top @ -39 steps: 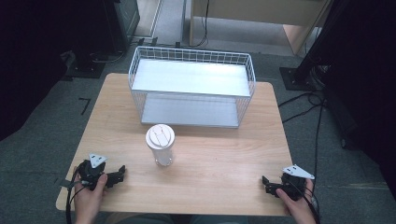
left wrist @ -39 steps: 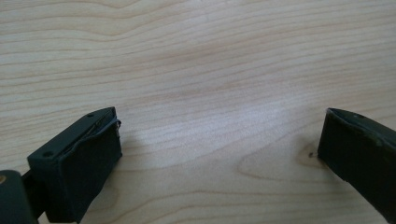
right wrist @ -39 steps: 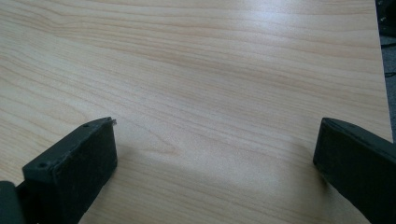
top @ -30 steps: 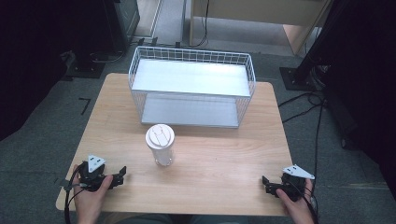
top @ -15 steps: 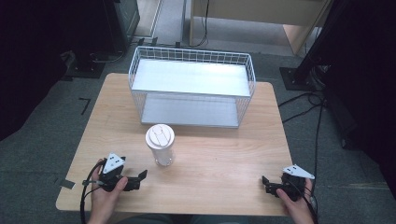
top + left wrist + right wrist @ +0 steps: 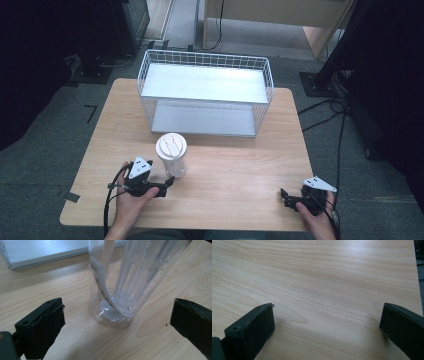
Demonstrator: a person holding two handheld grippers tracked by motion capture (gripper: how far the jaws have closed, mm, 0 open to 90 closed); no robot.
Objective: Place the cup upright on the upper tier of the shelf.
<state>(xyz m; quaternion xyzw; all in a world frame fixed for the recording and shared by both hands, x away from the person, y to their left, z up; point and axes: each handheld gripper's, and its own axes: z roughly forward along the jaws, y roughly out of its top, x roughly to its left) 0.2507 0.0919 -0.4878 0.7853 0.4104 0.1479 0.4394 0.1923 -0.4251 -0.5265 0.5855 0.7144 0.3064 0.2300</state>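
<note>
Black jaws of my left gripper (image 6: pixel 167 184) stand spread wide, flanking the base of the clear cup (image 6: pixel 125 282) without touching it. My right gripper (image 6: pixel 286 198) is equally wide open over bare table (image 6: pixel 324 277). Ribbed and white-lidded, the cup stands upright near the wire basket (image 6: pixel 205 95).
</note>
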